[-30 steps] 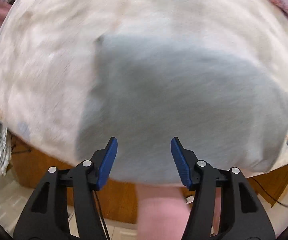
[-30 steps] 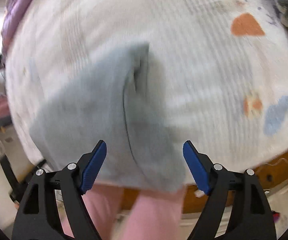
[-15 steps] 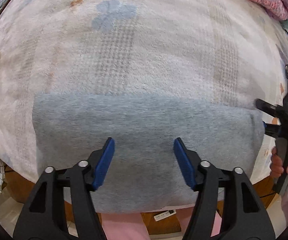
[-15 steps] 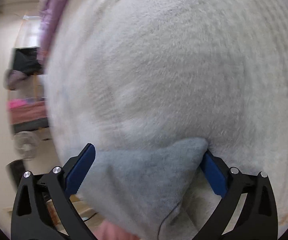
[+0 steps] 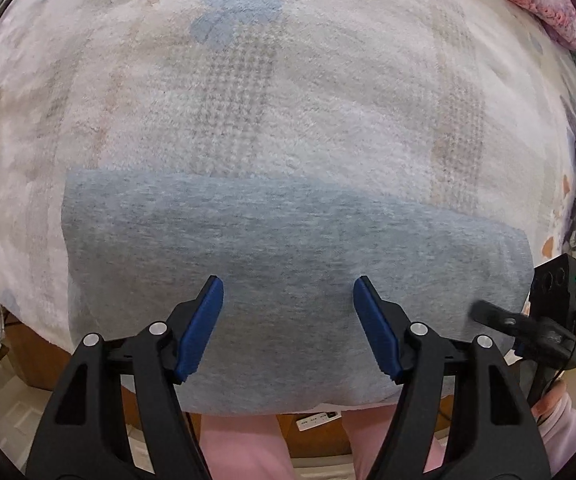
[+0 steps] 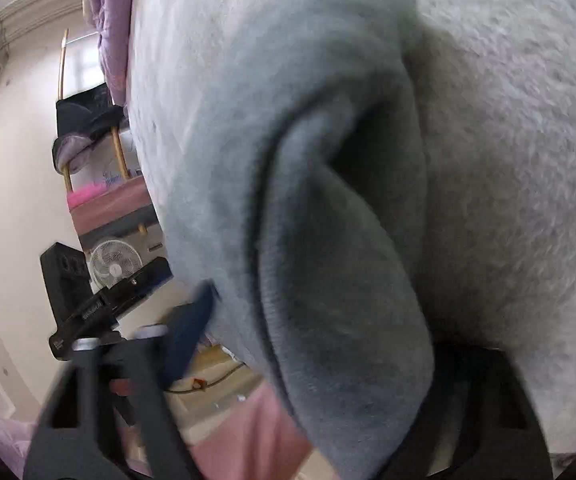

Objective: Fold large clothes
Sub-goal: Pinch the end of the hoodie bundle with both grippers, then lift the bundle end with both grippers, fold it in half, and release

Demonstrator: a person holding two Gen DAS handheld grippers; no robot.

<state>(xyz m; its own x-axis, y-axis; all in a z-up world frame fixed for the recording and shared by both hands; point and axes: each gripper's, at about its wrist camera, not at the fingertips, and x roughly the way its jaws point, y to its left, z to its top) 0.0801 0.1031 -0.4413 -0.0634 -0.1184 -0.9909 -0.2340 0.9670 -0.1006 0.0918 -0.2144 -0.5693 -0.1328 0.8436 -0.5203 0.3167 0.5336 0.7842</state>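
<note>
Left gripper, jaws spread and empty, is held above the folded grey-blue knit garment on a pale fleece blanket. Right gripper is closing on the garment's thick end, which fills its jaws. No legible writing is seen.

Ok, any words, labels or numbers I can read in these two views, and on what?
No text can be read in either view.
White lettering on the left tool, seen from the right wrist: too blurred to read.
White tag at the bottom of the left wrist view: dark marks, too small to read.
</note>
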